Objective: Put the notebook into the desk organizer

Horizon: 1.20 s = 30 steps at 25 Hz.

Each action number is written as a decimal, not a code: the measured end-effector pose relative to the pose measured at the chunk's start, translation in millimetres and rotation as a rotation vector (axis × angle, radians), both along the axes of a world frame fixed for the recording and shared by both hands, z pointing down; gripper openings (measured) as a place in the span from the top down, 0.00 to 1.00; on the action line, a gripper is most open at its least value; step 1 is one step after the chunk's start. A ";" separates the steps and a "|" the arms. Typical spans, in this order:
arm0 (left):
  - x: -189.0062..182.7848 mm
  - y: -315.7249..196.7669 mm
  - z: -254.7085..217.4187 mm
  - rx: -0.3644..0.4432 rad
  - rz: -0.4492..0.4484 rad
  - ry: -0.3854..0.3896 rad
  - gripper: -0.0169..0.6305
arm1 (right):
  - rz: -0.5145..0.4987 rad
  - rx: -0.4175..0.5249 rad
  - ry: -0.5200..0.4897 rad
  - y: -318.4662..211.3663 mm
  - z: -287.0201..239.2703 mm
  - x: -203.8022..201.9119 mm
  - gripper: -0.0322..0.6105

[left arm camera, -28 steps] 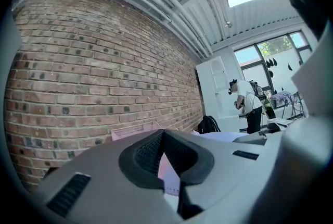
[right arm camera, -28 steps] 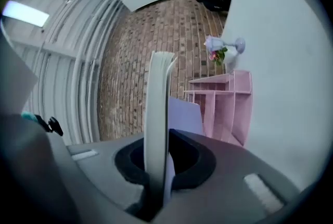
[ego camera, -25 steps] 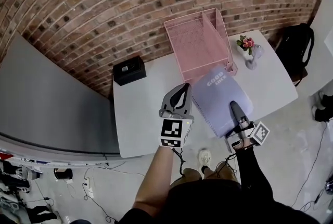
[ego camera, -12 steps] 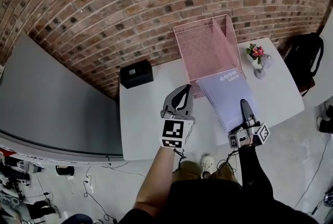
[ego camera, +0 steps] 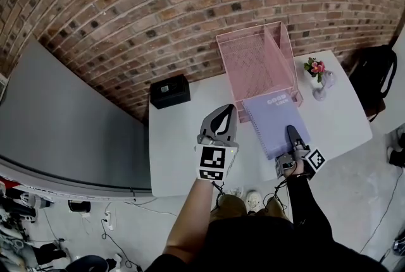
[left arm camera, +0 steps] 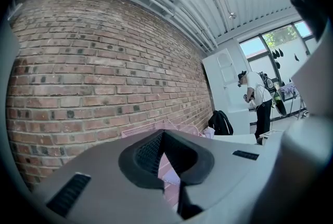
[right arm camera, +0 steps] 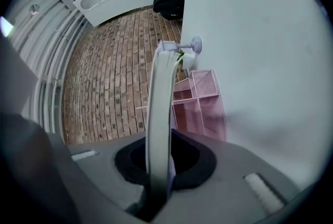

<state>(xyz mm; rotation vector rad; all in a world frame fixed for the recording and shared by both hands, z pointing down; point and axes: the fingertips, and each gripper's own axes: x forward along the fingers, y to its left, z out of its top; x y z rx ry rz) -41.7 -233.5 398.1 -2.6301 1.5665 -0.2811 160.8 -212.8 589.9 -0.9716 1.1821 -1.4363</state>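
Gripping the notebook [ego camera: 273, 120] by its near edge with the right gripper [ego camera: 291, 135], over the right part of the table [ego camera: 183, 150]. Pinching the covers between almost-closed jaws. Viewing that clasp edge-on from the right gripper view, with the notebook [right arm camera: 160, 108] running straight out from the right gripper [right arm camera: 158, 173] as a thin pale band. Showing the lilac cover upward in the head view, spiral binding along the left side, white print toward the far end. Reaching with the notebook's far edge to the near lip of the organizer [ego camera: 256, 62]. Not telling from these views whether that edge is already inside or only meeting the lip.

Finding the pink organizer at the far side of the table, against the wall [ego camera: 126, 11], its open front facing near. Seeing it again in the right gripper view as the organizer [right arm camera: 200, 103] just beside the notebook's edge.

Hovering with the left gripper [ego camera: 220, 114] over the middle of the table, just left of the notebook and apart from it. Pressing its jaw tips together on nothing, clenched and empty. Looking along the left gripper [left arm camera: 162, 133] toward the wall and catching a sliver of the organizer [left arm camera: 171, 165] through the hollow behind the tips.

Also noting a box [ego camera: 169, 91] at the far left of the table, a vase [ego camera: 319, 78] at the far right, and a bag [ego camera: 373, 74] beyond the right edge.
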 end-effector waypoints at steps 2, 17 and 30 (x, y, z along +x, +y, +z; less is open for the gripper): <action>0.9 -1.4 1.0 -0.006 0.002 0.000 0.97 | 0.002 -0.008 0.024 -3.3 -3.4 -1.9 0.90; -6.3 -17.0 7.0 -0.023 0.005 0.016 0.97 | -0.270 0.085 0.356 -11.1 -27.9 -80.8 0.90; -11.6 -31.0 14.0 -0.046 0.043 0.042 0.97 | -0.427 0.152 0.383 18.7 -23.5 -120.0 0.84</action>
